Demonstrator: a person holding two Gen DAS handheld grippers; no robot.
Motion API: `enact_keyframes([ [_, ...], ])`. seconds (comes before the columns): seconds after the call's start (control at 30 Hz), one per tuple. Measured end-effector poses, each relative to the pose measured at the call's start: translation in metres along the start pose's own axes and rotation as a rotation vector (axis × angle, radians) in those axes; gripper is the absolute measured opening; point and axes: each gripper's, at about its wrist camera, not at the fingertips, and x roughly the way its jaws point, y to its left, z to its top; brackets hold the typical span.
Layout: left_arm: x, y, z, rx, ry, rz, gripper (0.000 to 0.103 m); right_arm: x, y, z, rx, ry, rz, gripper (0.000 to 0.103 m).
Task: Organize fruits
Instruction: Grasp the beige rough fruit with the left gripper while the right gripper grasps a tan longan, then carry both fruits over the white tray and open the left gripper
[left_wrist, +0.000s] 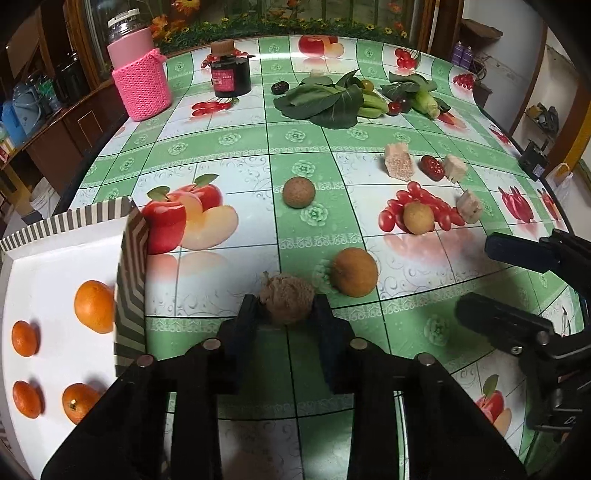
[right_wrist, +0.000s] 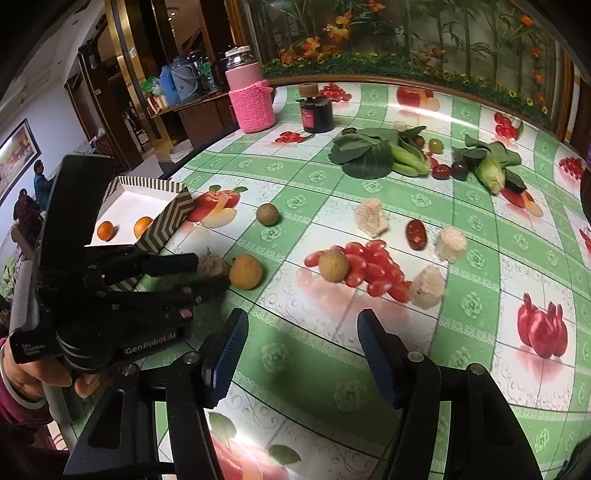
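Fruits are split two ways: four oranges (left_wrist: 94, 306) sit in the white box (left_wrist: 55, 258) with the striped rim at the left, the rest are loose on the worktop (left_wrist: 221, 140)

Left hand-held gripper (left_wrist: 286, 308) is pinched on a rough brown fruit (left_wrist: 286, 301) just beside the box wall, fruit looks to be resting on the worktop. Jaws narrow, pads on both flanks, grip sits near the fingertips. Right hand-held gripper (right_wrist: 301, 354) hangs over bare worktop, jaws wide, nothing between them

Loose nearby: tan round fruit (left_wrist: 354, 272) almost touching the held one, greenish-brown ball (left_wrist: 298, 192) further back, yellowish fruit (left_wrist: 418, 218) on the printed tomatoes. Spongy cut chunks (left_wrist: 399, 162) and a red date (left_wrist: 432, 168) behind them, leafy greens (left_wrist: 325, 101) at the far side

Risks from here, my read:
- tip-only grip on a round, fibrous skin, could roll out on lift
- box wall stands right alongside; a low carry would clip the rim and knock the fruit loose or shove the box
- tan fruit sits so near the right pad that a sideways swing could send it rolling
- released from a height, it may roll into the oranges
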Motion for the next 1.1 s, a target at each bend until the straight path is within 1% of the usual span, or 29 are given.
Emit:
enact_keyframes([
  [0.1,-0.002,0.004,-0.002,-0.008,0.002,0.003,0.027,0.007,0.008,0.005,-0.021,0.005,0.009,0.063],
  [0.2,-0.008,0.011,-0.005,-0.044,-0.003,-0.003,0.027,0.016,0.016,0.009,-0.043,0.012,0.022,0.063],
  [0.5,-0.040,0.030,-0.014,-0.082,-0.043,0.015,0.027,0.043,0.031,0.026,-0.066,0.041,0.037,0.063],
  [0.53,-0.041,0.032,-0.015,-0.087,-0.045,0.017,0.027,0.048,0.034,0.027,-0.072,0.049,0.041,0.061],
  [0.6,-0.045,0.036,-0.018,-0.095,-0.047,0.018,0.027,0.060,0.040,0.029,-0.087,0.067,0.038,0.045],
  [0.63,-0.046,0.037,-0.019,-0.096,-0.048,0.020,0.027,0.064,0.041,0.029,-0.093,0.075,0.034,0.029],
  [0.7,-0.049,0.041,-0.022,-0.102,-0.051,0.026,0.027,0.066,0.042,0.028,-0.091,0.066,0.012,0.027],
  [0.8,-0.053,0.047,-0.026,-0.119,-0.057,0.030,0.027,0.059,0.041,0.024,-0.071,0.062,0.018,0.027],
  [0.9,-0.057,0.050,-0.029,-0.129,-0.069,0.038,0.027,0.045,0.042,0.019,-0.063,0.036,0.011,0.027],
  [1.1,-0.070,0.052,-0.036,-0.134,-0.100,0.059,0.028,0.014,0.051,0.014,-0.042,-0.031,0.034,0.027],
])
